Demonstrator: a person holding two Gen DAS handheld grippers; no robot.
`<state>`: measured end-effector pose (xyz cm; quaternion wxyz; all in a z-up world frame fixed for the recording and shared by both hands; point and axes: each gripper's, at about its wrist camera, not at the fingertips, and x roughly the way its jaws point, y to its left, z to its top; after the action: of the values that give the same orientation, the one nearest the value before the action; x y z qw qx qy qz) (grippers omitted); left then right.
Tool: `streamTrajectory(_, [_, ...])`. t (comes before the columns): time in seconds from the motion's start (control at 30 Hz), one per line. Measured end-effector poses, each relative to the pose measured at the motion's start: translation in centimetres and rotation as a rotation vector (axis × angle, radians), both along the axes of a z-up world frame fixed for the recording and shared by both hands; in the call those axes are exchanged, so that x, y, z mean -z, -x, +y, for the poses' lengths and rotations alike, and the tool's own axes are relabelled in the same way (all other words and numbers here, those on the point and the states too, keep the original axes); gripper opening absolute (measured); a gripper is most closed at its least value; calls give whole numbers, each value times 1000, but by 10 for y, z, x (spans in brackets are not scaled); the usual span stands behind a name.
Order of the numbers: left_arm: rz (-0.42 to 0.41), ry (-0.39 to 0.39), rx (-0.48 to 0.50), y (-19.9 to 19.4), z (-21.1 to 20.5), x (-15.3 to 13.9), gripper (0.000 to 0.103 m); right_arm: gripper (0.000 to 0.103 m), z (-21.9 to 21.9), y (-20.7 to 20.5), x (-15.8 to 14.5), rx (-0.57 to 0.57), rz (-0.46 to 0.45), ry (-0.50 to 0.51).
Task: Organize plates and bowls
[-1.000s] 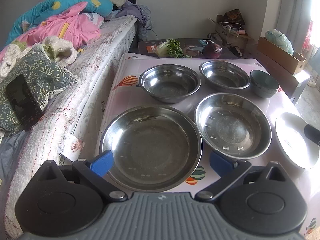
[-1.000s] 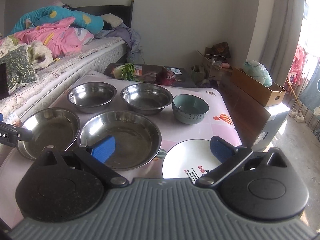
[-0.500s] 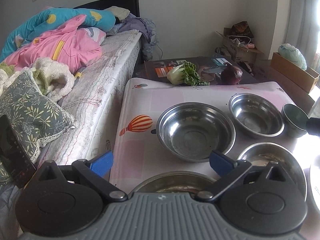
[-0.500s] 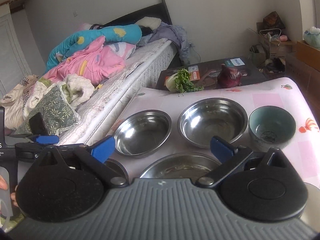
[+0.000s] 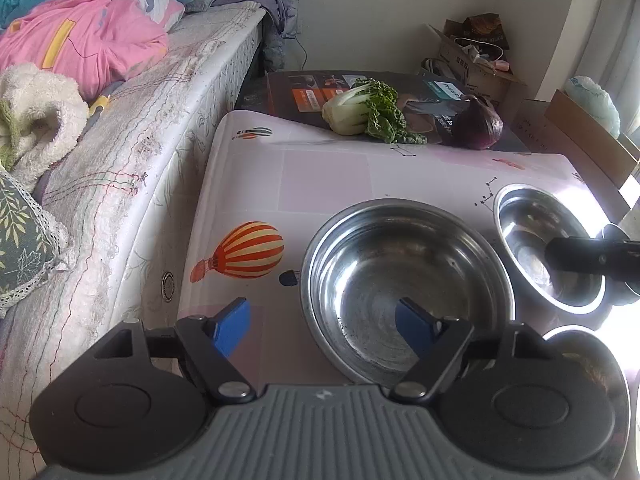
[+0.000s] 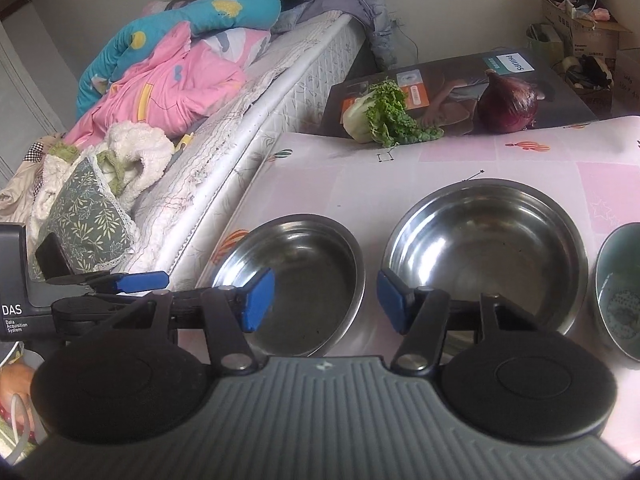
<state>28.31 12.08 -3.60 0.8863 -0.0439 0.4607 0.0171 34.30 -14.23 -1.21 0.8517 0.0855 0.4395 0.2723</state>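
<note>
A steel bowl (image 5: 404,280) sits on the pink tablecloth (image 5: 320,176). My left gripper (image 5: 322,326) straddles its left rim, one pad inside and one outside. The jaws are closing and neither pad touches the rim. A second steel bowl (image 5: 532,240) stands to its right, with a black part of the right gripper over it. In the right wrist view, my right gripper (image 6: 325,300) is closing, nothing pressed between its pads. The near right rim of the left steel bowl (image 6: 304,272) shows between them. The right steel bowl (image 6: 484,248) lies just beyond the right pad. A teal bowl (image 6: 620,292) stands at the far right.
A bed (image 5: 132,152) with heaped bedding runs along the table's left edge. Bok choy (image 5: 364,112) and a red onion (image 5: 478,126) lie on a dark box behind the table. Another steel dish (image 5: 592,364) sits at the near right. Cardboard boxes (image 5: 476,68) line the far wall.
Both grippers have moved forward over the table to the two far steel bowls. The large near dishes and the white plate dropped out of view. Both pairs of jaws have narrowed.
</note>
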Motion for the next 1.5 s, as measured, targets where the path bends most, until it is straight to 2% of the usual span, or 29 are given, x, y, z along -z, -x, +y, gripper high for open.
streamTrajectory(0.17, [72, 34, -13, -11, 4, 17, 56, 32, 19, -19, 16, -41, 29, 64])
streamTrajectory(0.3, [104, 49, -24, -16, 7, 24, 41, 27, 27, -26, 25, -50, 34, 109])
streamTrajectory(0.37, [127, 49, -25, -19, 9, 29, 30, 24, 29, -29, 31, -54, 44, 125])
streamTrajectory(0.57, [138, 51, -26, -22, 13, 32, 22, 22, 32, -33, 38, -73, 78, 118])
streamTrajectory(0.7, [147, 54, -49, -24, 20, 35, 22, 22, 35, -30, 36, -98, 86, 105])
streamTrajectory(0.83, [148, 67, -59, -23, 26, 36, 27, 22, 33, -32, 36, -89, 88, 110])
streamTrajectory(1.13, [155, 75, -86, -26, 36, 38, 27, 21, 42, -32, 42, -113, 115, 94])
streamTrajectory(1.5, [151, 89, -67, -25, 32, 39, 27, 20, 53, -34, 50, -113, 129, 107])
